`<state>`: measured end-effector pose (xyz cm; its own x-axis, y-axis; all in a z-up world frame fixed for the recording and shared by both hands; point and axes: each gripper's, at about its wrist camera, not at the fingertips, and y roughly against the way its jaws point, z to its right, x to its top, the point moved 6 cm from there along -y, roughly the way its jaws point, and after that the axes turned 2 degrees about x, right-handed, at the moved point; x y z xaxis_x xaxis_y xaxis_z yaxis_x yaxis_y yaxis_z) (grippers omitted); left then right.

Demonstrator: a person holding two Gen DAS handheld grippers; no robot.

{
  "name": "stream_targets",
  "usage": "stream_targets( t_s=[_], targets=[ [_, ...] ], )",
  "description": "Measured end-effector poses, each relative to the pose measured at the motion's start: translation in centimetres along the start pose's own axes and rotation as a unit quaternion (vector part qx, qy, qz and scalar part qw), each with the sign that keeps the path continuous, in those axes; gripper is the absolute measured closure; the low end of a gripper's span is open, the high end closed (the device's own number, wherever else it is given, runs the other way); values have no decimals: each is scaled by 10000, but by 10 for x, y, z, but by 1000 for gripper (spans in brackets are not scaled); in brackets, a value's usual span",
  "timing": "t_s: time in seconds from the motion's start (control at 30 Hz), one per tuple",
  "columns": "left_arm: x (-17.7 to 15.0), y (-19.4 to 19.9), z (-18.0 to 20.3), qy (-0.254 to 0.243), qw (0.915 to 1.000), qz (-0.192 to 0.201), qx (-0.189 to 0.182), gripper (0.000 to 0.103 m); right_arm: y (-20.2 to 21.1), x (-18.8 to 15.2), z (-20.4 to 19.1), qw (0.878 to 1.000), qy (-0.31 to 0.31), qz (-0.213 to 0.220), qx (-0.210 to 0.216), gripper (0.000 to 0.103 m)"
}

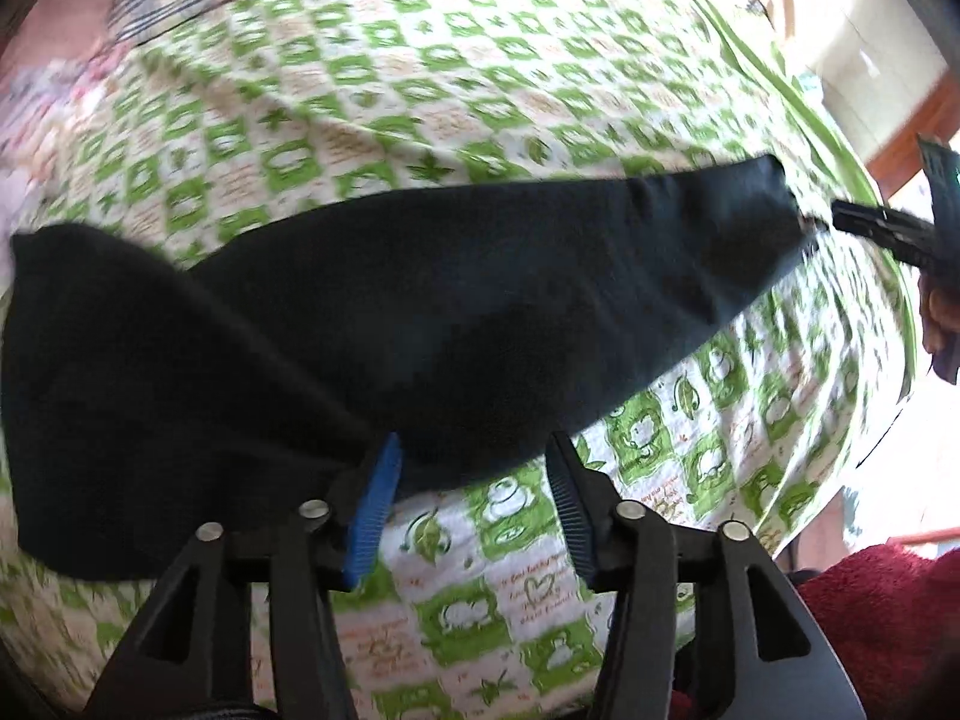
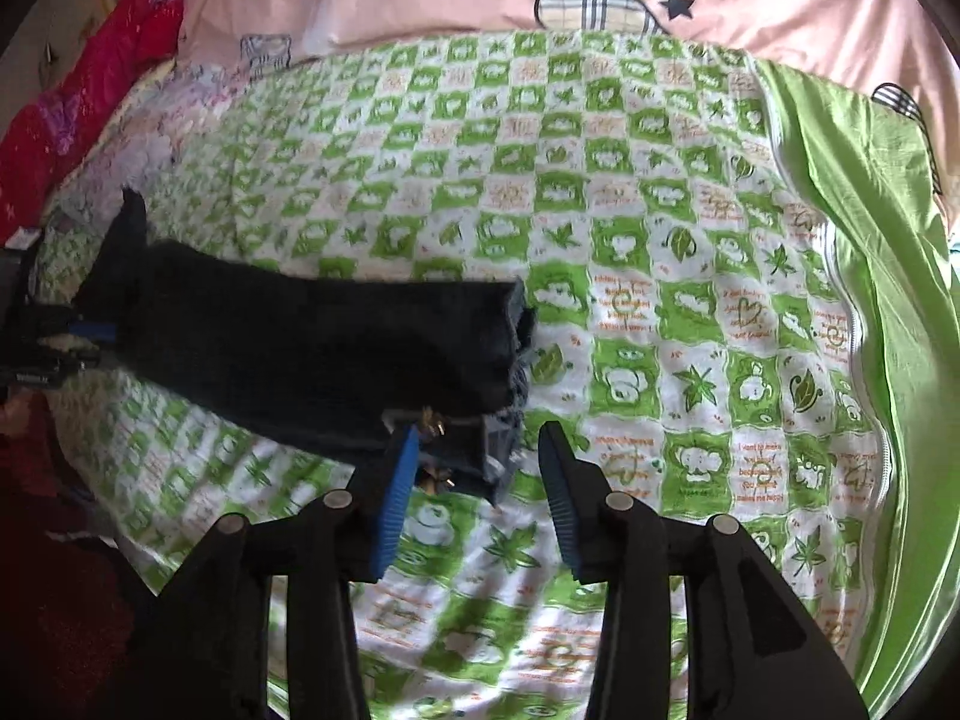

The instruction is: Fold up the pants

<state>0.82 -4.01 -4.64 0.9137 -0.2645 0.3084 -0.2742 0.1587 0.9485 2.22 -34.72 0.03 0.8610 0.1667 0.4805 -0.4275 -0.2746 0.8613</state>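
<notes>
dark pants [image 1: 360, 312] on green checked quilt [image 1: 420, 90], left gripper [image 1: 474, 504] open-jawed

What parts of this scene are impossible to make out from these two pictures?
- Left wrist view: the near end of the dark pants is hidden behind the left gripper, and the picture is motion-blurred.
- Right wrist view: the small brass-coloured bits at the pants' end are too small to identify.
- Both views: the print on the green checked quilt is too small to read.
- The person holding the grippers is almost entirely out of frame.

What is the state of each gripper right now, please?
Left gripper: open, holding nothing; the dark pants lie on the bed beside its blue finger.
Right gripper: open, holding nothing; the pants' end lies just ahead of its fingers.
</notes>
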Motion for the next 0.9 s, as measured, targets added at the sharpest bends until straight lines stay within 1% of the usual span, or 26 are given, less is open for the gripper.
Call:
stream_targets(
  t_s=[0.07,0.2,0.27,0.33,0.37,0.43,0.5,0.57,0.67,0.73,0.77,0.8,0.9],
  targets=[
    [0,7,-12,263,9996,8,121,35,0,8,-16,9995,-63,177,241,60],
    [6,23,-50,1068,9942,47,126,35,-16,20,-54,9967,-92,228,780,59],
    [13,28,-73,1445,9893,46,170,35,-28,26,-77,9943,-19,167,1050,59],
    [20,29,-94,1830,9827,-34,271,35,-40,32,-103,9916,147,82,1284,59],
    [24,30,-106,2076,9778,-79,268,35,-46,34,-114,9902,215,40,1381,59],
    [31,33,-122,2383,9708,-134,264,34,-58,40,-138,9860,328,-57,1631,59],
    [39,32,-134,2588,9648,-297,366,28,-68,43,-160,9824,429,-140,1813,59],
    [48,29,-145,2799,9577,-463,481,28,-78,45,-184,9769,465,-224,2074,59],
    [64,23,-158,2968,9503,-658,679,27,-93,50,-219,9676,591,-394,2423,59],
    [75,15,-166,3058,9447,-796,880,26,-103,52,-244,9618,720,-528,2589,54],
    [80,11,-170,3096,9420,-863,964,26,-108,54,-255,9591,781,-579,2658,49],
    [85,7,-173,3127,9397,-916,1043,26,-114,55,-269,9552,858,-631,2761,47],
    [97,-4,-184,3215,9326,-1008,1292,26,-129,58,-299,9473,998,-819,2932,47]
  ],
)
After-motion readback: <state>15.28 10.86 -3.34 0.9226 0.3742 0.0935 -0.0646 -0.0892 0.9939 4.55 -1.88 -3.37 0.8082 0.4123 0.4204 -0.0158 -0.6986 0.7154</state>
